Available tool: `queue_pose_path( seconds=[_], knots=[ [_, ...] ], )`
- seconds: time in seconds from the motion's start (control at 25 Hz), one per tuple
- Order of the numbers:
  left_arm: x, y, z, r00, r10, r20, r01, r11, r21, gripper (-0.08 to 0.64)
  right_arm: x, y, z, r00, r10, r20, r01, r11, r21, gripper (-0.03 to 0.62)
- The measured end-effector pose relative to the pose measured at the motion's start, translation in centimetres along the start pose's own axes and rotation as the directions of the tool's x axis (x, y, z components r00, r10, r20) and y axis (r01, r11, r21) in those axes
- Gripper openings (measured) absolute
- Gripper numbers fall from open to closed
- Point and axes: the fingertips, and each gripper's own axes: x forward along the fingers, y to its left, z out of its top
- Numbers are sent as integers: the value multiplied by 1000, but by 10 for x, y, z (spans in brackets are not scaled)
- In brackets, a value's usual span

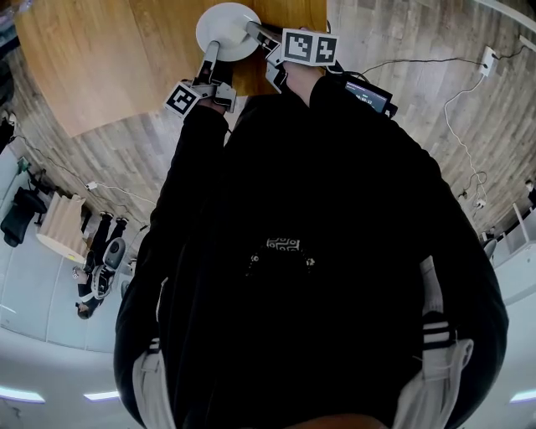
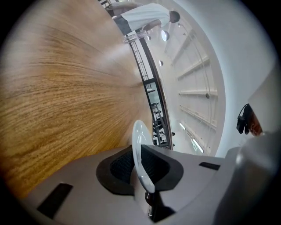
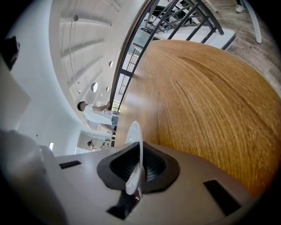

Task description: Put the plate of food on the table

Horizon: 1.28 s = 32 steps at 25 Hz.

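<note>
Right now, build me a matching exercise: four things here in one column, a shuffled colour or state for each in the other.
1 plate
2 table
3 left gripper
4 right gripper

A wooden brown
B clamped on the plate's right edge, head view
C white
D clamped on the plate's left edge, head view

Pairs: 1-C, 2-A, 3-D, 4-B

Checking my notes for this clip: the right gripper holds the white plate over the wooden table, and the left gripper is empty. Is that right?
Not quite. The left gripper is not empty: the left gripper view shows its jaws closed on the rim of the plate. The right gripper holds the white plate too, over the wooden table.
</note>
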Motion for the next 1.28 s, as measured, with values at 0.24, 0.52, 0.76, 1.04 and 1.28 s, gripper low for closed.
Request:
queue_pose_path(
  seconds=[0.24,0.52,0.76,1.04,1.28],
  knots=[
    [-16,13,3,998,47,35,-46,999,-14,32,1,-11,-2,999,-34,0,34,999,-6,29],
    [-26,25,-2,987,158,-12,-157,986,55,32,2,-21,-1,995,-103,0,103,993,-58,31],
    [-27,28,-4,976,210,-58,-199,967,162,32,2,-21,4,993,-120,4,120,984,-129,31],
    [-21,31,-21,963,241,-122,-211,952,222,39,-4,-31,3,975,-221,-36,198,925,-325,127],
    [-11,30,-14,973,190,-131,-166,971,172,63,4,-34,3,950,-300,-89,209,819,-534,180]
  ],
)
